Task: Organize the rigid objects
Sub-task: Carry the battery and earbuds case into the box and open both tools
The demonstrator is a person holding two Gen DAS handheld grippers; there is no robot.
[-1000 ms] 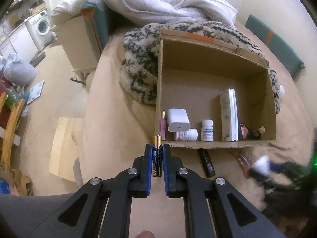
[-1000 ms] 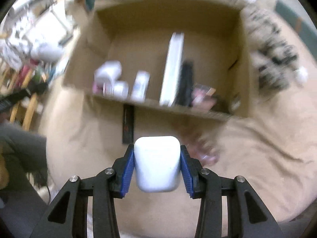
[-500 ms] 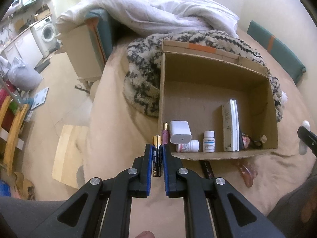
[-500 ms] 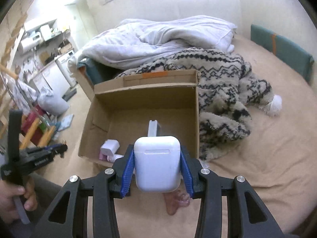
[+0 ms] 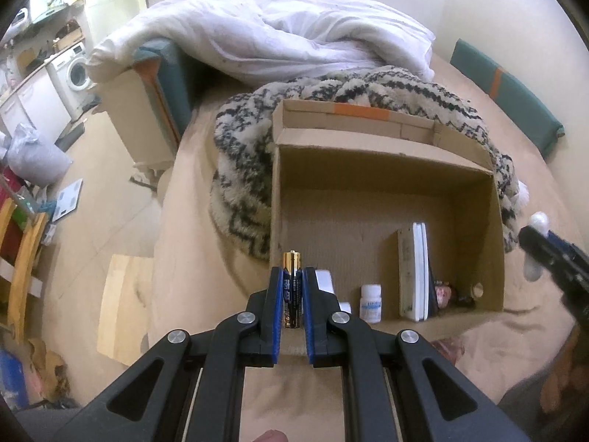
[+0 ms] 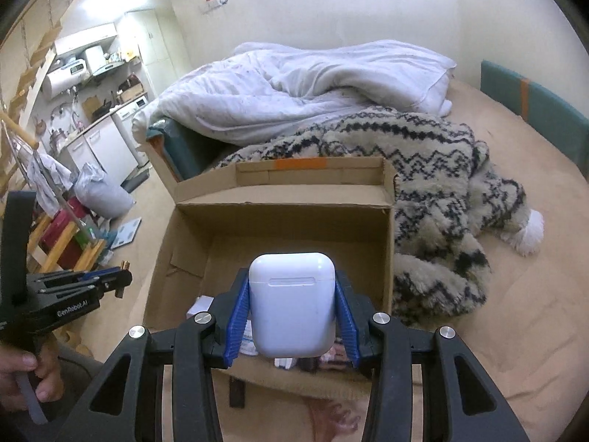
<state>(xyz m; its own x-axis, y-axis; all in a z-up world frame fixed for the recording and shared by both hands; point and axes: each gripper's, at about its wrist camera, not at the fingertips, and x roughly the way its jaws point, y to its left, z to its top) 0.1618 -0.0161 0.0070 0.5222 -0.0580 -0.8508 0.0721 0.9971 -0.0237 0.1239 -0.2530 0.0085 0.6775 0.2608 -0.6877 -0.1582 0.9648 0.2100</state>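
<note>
The left gripper (image 5: pixel 292 287) has its fingers narrowed onto a battery (image 5: pixel 292 287), which stands upright between the blue pads with its gold tip above them; it hangs over the near left corner of the cardboard box (image 5: pixel 383 154), which sits open on the bed (image 5: pixel 184 258), towards the bed's left edge. The right gripper (image 6: pixel 292 309) clamps a white earbud case (image 6: pixel 292 302) between its fingers, lid end up, above the box's near wall (image 6: pixel 158 280); in the left wrist view this gripper (image 5: pixel 552 258) shows at the right edge, just outside the box's right wall.

Along the box's near wall stand a white charger (image 5: pixel 325 281), partly hidden by the fingers, a small white pill bottle (image 5: pixel 370 304), and a flat white device on edge (image 5: pixel 414 270); small dark items in the near right corner are too dim to name. A patterned woollen blanket (image 6: pixel 441 191) lies against the box's far and right sides; a white duvet (image 6: pixel 313 84) is heaped beyond it at the bed's far edge. A dark stick-like item (image 6: pixel 236 392) lies on the bed just before the box.
</note>
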